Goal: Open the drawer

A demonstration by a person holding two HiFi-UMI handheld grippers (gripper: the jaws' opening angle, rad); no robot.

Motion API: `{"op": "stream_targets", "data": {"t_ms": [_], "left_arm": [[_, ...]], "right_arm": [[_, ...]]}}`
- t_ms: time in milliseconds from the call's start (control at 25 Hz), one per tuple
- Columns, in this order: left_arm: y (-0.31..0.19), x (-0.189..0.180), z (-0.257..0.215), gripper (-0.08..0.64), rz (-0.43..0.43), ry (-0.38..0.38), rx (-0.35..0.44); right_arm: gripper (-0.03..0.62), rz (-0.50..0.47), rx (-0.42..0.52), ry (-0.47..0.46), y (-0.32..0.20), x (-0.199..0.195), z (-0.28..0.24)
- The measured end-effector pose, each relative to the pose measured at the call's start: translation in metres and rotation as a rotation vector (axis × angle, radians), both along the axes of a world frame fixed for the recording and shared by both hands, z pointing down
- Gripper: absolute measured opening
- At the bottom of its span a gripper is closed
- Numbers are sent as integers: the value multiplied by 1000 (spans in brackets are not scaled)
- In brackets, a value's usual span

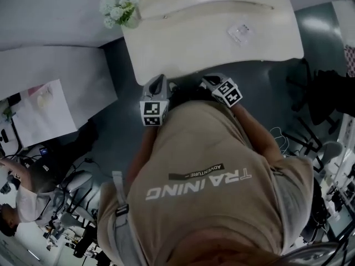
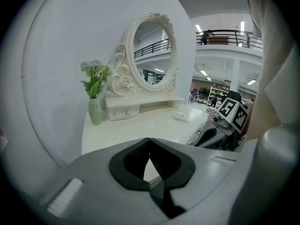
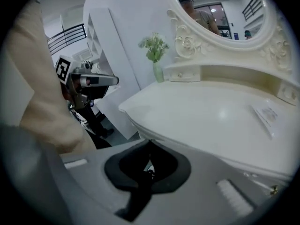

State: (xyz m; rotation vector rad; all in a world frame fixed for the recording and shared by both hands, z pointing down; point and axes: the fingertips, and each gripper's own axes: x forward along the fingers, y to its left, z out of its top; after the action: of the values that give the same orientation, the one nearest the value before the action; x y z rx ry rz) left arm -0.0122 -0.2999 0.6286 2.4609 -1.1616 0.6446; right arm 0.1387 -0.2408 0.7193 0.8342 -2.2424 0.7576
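With left gripper and right gripper fingers closed and empty near the desk front edge, open one pair, pinch the small drawer knob, and pull straight.

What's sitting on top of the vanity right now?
Visible: a vase of flowers, the oval mirror over a small drawer shelf, and a clear flat packet on the tabletop. The drawers are shut, so their insides are hidden.
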Motion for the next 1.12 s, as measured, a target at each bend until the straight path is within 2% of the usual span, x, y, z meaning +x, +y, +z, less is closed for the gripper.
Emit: {"op": "stream_targets", "data": {"t_ms": [120,280,440,760,960,1120], "left_arm": [[-11,-12,2,-2,34,31,18],[-18,-26,6,-2,41,53,15],[-11,-38,2,-2,29,45,8],[-14,-60,-12,-2,-53,-23,45],[-8,-77,0,-2,-118,-33,-1],[-9,-83,3,-2,-138,-37,5]], "right_arm": [[3,15,-41,63,2,-11,23],[3,96,-90,81,-1,-17,46],[6,75,-175,125,7,-16,73],[137,208,-200,33,-18,2,102],[152,170,-264,12,-24,-12,126],[147,164,-276,88,-30,-15,136]]}}
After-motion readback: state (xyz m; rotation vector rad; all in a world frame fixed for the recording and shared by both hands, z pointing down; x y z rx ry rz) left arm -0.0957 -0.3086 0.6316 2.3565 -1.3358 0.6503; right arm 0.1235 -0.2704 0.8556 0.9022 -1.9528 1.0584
